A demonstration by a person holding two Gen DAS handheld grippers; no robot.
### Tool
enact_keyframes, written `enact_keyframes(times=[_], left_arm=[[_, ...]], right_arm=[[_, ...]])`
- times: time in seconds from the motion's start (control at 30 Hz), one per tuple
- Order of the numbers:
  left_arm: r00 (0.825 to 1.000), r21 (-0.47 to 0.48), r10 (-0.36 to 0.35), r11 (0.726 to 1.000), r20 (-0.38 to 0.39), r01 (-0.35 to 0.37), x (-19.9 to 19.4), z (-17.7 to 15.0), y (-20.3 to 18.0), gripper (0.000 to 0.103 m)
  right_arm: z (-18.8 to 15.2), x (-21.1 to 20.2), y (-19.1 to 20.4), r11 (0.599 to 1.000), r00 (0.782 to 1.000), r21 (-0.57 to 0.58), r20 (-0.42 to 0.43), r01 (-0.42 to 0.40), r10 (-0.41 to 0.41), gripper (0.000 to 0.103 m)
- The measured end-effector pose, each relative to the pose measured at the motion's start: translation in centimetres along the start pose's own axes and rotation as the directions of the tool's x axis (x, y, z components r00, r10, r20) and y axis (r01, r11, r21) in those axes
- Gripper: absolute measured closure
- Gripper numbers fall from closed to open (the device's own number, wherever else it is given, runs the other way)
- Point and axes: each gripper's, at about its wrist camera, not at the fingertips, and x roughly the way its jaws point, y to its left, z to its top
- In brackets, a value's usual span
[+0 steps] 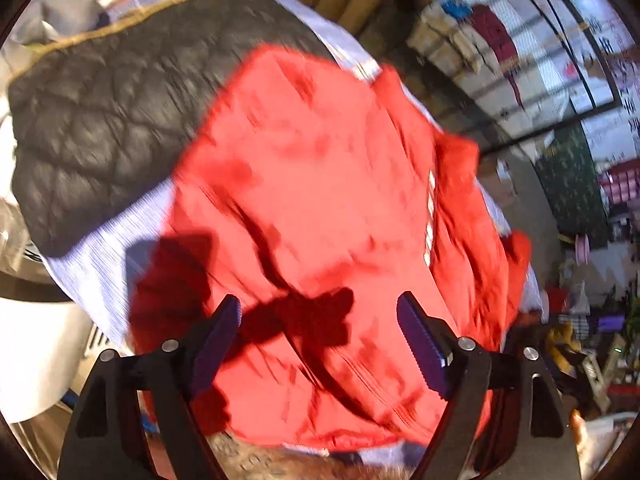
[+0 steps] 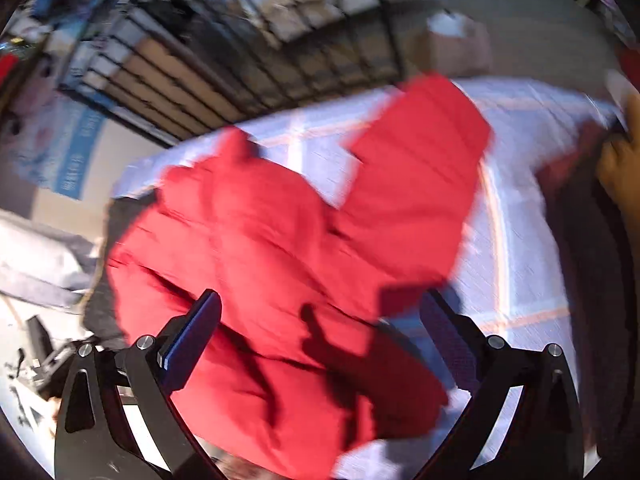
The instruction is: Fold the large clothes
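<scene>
A large red padded jacket (image 1: 320, 184) lies spread on a pale blue checked sheet (image 1: 92, 256). In the left wrist view my left gripper (image 1: 318, 312) hangs over its lower part, jaws wide apart, nothing between the purple pads (image 1: 424, 344). The right wrist view shows the same red jacket (image 2: 280, 248) with one sleeve (image 2: 420, 176) stretched toward the far side. My right gripper (image 2: 324, 312) stands open above the jacket and grips nothing. Both pictures are blurred by motion.
A black quilted garment (image 1: 104, 120) lies on the sheet beside the jacket. A white container (image 1: 36, 352) stands at the left. A hand (image 2: 620, 160) shows at the right edge. Shelving with boxes (image 2: 240, 40) stands behind the sheet (image 2: 528, 184).
</scene>
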Motion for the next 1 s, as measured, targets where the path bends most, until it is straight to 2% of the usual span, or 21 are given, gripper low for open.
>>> enact_keyframes(times=[0.1,0.13,0.2,0.27,0.33,0.4,0.43,0.47,0.5,0.53,0.57,0.7,0.77,0.83,0.87,0.9,1.0], left_arm=[[0.995,0.048,-0.05,0.997,-0.092,0.054,3.3,-1.6,-3.3,0.016],[0.991,0.079,-0.046,0.995,-0.129,0.057,4.4,-2.5,-4.9,0.015],[0.984,0.15,0.004,0.988,-0.176,0.023,6.7,-4.1,-7.5,0.015],[0.979,0.273,0.115,0.96,-0.168,-0.066,9.1,-5.8,-10.2,0.014],[0.973,0.343,0.165,0.934,-0.163,-0.101,11.0,-7.8,-10.3,0.013],[0.964,0.362,0.186,0.926,-0.188,-0.108,12.0,-8.1,-10.6,0.016],[0.97,0.357,0.175,0.928,-0.17,-0.105,12.2,-8.1,-10.6,0.027],[0.974,0.364,0.18,0.924,-0.139,-0.119,12.4,-7.8,-10.7,0.042],[0.972,0.382,0.203,0.913,-0.116,-0.145,12.8,-7.7,-10.8,0.054],[0.971,0.39,0.214,0.907,-0.105,-0.158,13.0,-7.6,-10.7,0.071],[0.971,0.392,0.224,0.904,-0.086,-0.174,13.0,-7.4,-10.7,0.078],[0.979,0.369,0.203,0.91,0.004,-0.19,10.0,-6.9,-10.1,0.09],[0.975,0.325,0.192,0.92,0.112,-0.219,5.8,-5.9,-8.9,0.092],[0.953,0.254,0.199,0.933,0.227,-0.255,1.0,-4.6,-6.8,0.093],[0.936,0.216,0.211,0.936,0.28,-0.276,-1.7,-3.9,-5.3,0.093],[0.912,0.177,0.235,0.935,0.336,-0.306,-4.2,-2.9,-3.9,0.093],[0.809,0.022,0.331,0.92,0.485,-0.39,-12.1,0.4,1.5,0.093]], right_arm=[[-3.1,1.2,-5.8,0.994,0.999,0.106,-0.032,0.02,-0.017,0.005],[-3.8,1.1,-7.2,0.99,0.999,0.139,-0.037,0.026,-0.021,0.005],[-5.1,0.6,-9.5,0.985,0.999,0.169,-0.033,0.018,-0.012,0.005],[-5.3,0.3,-9.9,0.984,1.0,0.178,-0.023,0.001,0.003,0.005],[-5.7,-0.4,-9.1,0.984,1.0,0.174,-0.014,-0.02,0.023,0.005],[-5.7,-0.9,-7.0,0.986,0.999,0.166,-0.021,-0.031,0.035,0.005],[-5.8,-0.6,-6.8,0.987,0.998,0.157,-0.028,-0.042,0.047,0.005],[-5.7,-1.1,-5.7,0.987,0.998,0.15,-0.031,-0.05,0.056,0.005],[-5.9,-1.5,-5.2,0.988,0.998,0.143,-0.033,-0.053,0.059,0.005],[-6.0,-1.3,-5.0,0.989,0.997,0.136,-0.039,-0.055,0.061,0.005],[-6.1,-1.5,-4.7,0.989,0.997,0.132,-0.044,-0.06,0.066,0.005],[-6.2,-2.0,-3.7,0.993,0.996,0.1,-0.051,-0.068,0.073,0.005],[-6.0,-2.2,-3.4,0.994,0.997,0.086,-0.038,-0.064,0.067,0.005],[-5.8,-2.3,-3.4,0.995,0.997,0.081,-0.032,-0.062,0.065,0.005],[-5.7,-2.4,-3.3,0.995,0.997,0.079,-0.033,-0.062,0.065,0.005],[-5.6,-2.3,-3.3,0.995,0.997,0.077,-0.034,-0.06,0.063,0.005],[-5.3,-1.9,-3.2,0.995,0.997,0.077,-0.037,-0.061,0.064,0.005]])
